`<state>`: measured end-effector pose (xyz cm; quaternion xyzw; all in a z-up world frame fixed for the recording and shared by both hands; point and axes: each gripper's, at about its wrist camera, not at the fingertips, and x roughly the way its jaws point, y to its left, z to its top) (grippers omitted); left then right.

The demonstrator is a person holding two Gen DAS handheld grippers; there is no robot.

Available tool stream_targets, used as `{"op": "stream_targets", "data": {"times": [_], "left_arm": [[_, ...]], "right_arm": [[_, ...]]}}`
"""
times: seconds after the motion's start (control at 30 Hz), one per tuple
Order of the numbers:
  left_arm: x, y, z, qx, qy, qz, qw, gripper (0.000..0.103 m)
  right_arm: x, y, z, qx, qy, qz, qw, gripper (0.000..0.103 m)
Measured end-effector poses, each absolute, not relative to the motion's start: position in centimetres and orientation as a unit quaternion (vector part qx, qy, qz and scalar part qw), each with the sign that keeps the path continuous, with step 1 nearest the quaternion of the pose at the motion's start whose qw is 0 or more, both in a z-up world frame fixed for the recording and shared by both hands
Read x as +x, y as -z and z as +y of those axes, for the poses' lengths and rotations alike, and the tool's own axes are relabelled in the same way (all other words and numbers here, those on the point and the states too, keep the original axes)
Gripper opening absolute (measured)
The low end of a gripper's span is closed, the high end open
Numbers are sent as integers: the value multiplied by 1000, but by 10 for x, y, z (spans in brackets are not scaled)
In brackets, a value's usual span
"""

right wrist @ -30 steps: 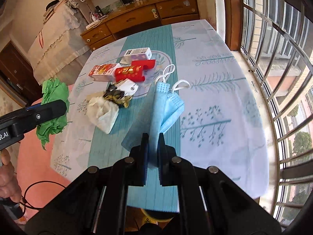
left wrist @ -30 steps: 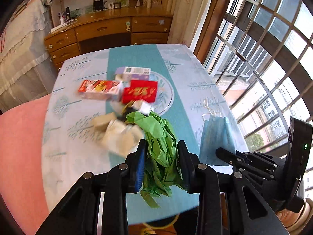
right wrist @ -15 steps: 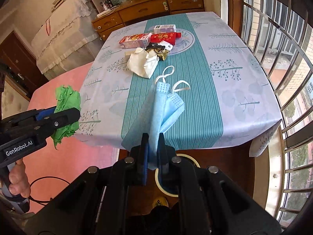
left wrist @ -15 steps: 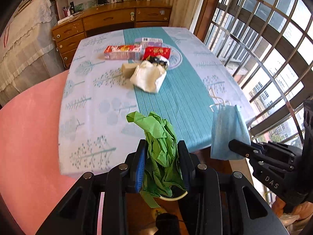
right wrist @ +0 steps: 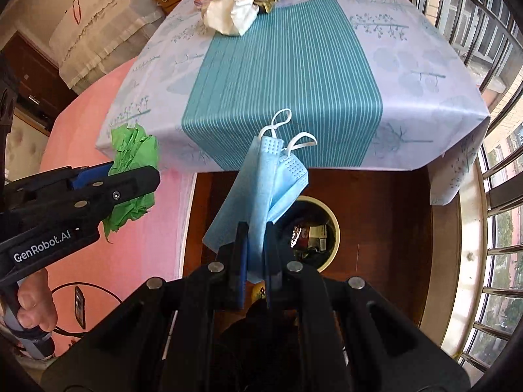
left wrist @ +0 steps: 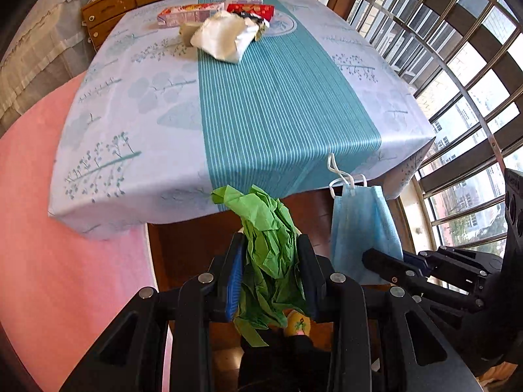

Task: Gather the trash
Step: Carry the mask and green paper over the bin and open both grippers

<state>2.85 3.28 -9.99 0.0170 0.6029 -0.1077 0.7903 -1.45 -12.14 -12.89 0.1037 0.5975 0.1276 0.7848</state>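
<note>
The left gripper (left wrist: 269, 261) pinches a crumpled green paper (left wrist: 268, 228); the right gripper (right wrist: 255, 238) is pressed together on a folded blue face mask (right wrist: 264, 183). Both point steeply down past the table's (right wrist: 294, 65) near edge. In the right wrist view a trash bin (right wrist: 333, 225) stands on the dark floor at about four o'clock from the mask, already holding wrappers. To do the drop well, each load should probably hang squarely above the rim before the jaws part. More trash, including a white bag (left wrist: 225, 37), waits at twelve o'clock on the table.
</note>
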Motion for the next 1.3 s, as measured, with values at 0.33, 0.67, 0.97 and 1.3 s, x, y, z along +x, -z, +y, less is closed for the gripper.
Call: {"op": "stream_targets", "data": {"times": [0.33,0.67,0.97,1.3], "left_arm": [[25,260,3,14,82,644,760,32],[39,401,8,30,69,664,744,33],[44,466,22,28,70,675,734,67],[51,469,40,25,65,670,739,96]], "right_arm": [[-14,287,-140,112,-113,647,746,6],[7,426,-133,98,-103,669,729,6],[12,498,-122,92,-79,685,718,18],[16,512,-127,98,-69,689,715,52]]}}
